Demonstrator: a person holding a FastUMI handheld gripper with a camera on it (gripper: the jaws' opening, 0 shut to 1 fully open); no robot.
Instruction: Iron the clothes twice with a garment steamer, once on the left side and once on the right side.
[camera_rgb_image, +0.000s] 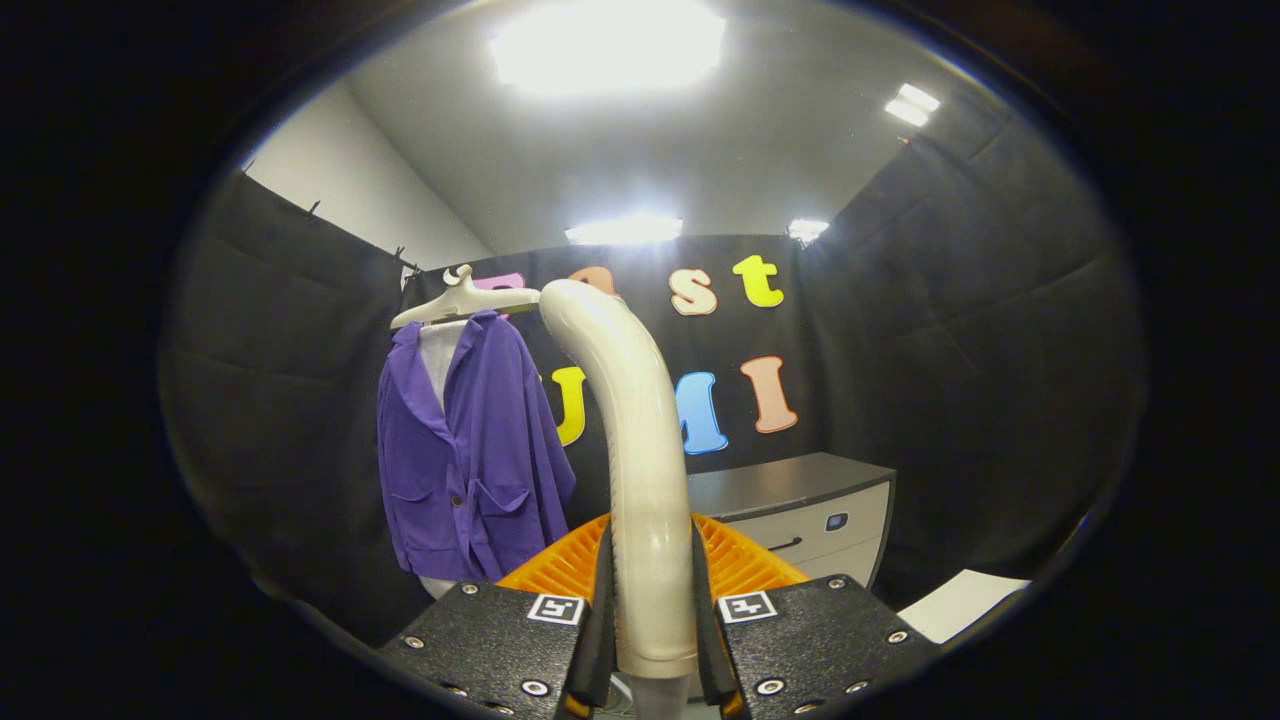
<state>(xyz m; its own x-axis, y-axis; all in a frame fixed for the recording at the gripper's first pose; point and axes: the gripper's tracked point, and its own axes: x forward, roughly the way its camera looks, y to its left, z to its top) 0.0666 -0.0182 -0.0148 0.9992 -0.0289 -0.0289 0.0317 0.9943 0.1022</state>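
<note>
Jaws: my gripper (650, 620) is clamped on the steamer handle (640, 480); both fingers (603, 610) press its lower shaft, 1 on each side.
Held item: the pale handle rises upright from between my jaws and curves over at the top, toward the hanger. I cannot tell where its steam face points.
Just beyond jaws: an orange ribbed object (740, 560) sits directly behind the handle; I cannot tell what it is.
Garment: the purple jacket (470, 450) hangs on a white hanger (462, 300) against the booth wall, beyond my jaws and to their left, well apart from the steamer.
Surroundings: a grey cabinet (800, 510) stands beyond my jaws to the right.
Task status: in my judgement neither of the 2 passes has begun; the approach to the jacket comes next.
Risk 1: the smooth, rounded handle could twist in my grip under sideways load.
Risk 2: the jacket hangs free; pushing on it could swing it away or knock the hanger off.
Risk 3: the curved handle blocks part of my sight of the jacket's right side.
</note>
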